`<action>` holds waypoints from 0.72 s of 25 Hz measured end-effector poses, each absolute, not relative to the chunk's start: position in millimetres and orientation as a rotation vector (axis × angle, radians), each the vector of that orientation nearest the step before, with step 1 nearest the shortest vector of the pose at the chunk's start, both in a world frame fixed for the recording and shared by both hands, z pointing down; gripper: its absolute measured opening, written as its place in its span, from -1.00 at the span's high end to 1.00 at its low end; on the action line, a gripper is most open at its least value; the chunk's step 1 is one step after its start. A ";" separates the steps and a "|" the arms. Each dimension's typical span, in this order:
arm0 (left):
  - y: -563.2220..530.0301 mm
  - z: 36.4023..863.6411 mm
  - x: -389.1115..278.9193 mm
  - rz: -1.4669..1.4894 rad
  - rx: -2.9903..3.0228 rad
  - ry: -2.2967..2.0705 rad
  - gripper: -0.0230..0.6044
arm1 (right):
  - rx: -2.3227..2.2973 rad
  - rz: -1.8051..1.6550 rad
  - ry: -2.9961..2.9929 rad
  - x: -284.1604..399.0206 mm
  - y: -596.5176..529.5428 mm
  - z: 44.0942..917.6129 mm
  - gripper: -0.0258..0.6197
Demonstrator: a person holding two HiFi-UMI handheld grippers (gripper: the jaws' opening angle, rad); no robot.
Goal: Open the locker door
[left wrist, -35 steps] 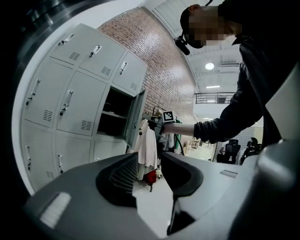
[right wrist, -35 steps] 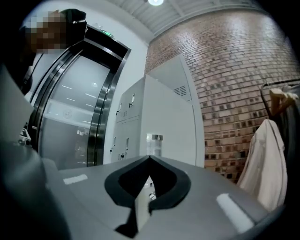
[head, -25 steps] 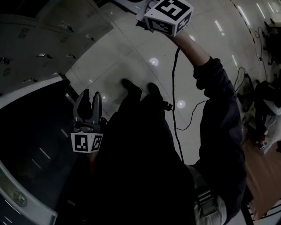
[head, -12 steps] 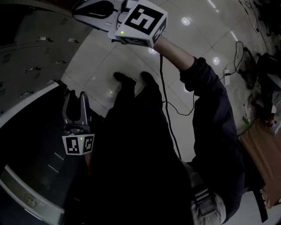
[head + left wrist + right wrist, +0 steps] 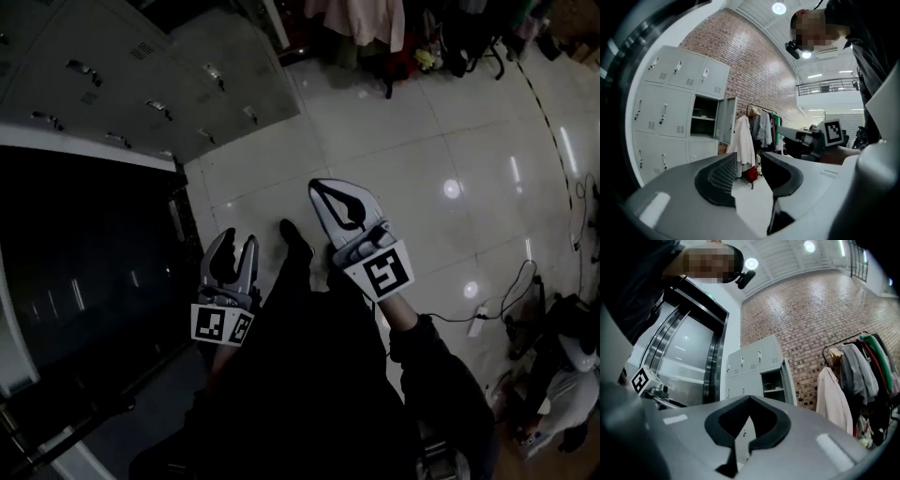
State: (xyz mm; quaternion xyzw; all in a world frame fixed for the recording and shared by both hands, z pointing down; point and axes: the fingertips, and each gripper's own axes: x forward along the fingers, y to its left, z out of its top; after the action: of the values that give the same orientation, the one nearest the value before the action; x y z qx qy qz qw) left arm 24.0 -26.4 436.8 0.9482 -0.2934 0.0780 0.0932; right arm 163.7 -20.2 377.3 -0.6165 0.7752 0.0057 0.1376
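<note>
A bank of grey lockers (image 5: 141,75) stands at the upper left of the head view, a stretch of tiled floor away from both grippers. In the left gripper view one locker (image 5: 705,117) has its door (image 5: 726,121) swung open; the others (image 5: 665,112) are closed. The same open locker (image 5: 773,380) shows in the right gripper view. My left gripper (image 5: 239,240) is held low in front of the body, jaws open and empty (image 5: 749,161). My right gripper (image 5: 317,190) is beside it, shut on nothing, tips meeting (image 5: 749,399).
A dark glass door with a metal frame (image 5: 84,272) fills the left side, close to the left gripper. A clothes rack with coats (image 5: 750,136) stands right of the lockers. A cable (image 5: 487,309) trails over the glossy tiled floor (image 5: 422,141) at the right.
The right gripper has come down from high at the top of the head view to beside the left gripper. The head view has swung toward the lockers and clothes rack.
</note>
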 end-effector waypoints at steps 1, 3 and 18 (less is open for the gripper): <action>-24.2 435.7 18.6 0.219 2.796 -0.902 0.39 | -1.797 -0.029 2.260 153.5 -11.9 386.4 0.92; -20.0 434.2 8.0 0.198 2.771 -0.955 0.39 | -1.824 -0.104 2.296 136.2 0.9 405.7 0.92; 45.0 436.9 -70.4 0.076 2.671 -1.074 0.39 | -1.866 -0.099 2.544 97.2 56.8 423.8 0.92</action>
State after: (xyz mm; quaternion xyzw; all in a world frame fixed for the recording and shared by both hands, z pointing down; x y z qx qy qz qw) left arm -70.4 45.0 436.9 0.9196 -0.3696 0.0262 0.1306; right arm 97.2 56.8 423.8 -0.5911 0.8059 -0.0314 -0.0072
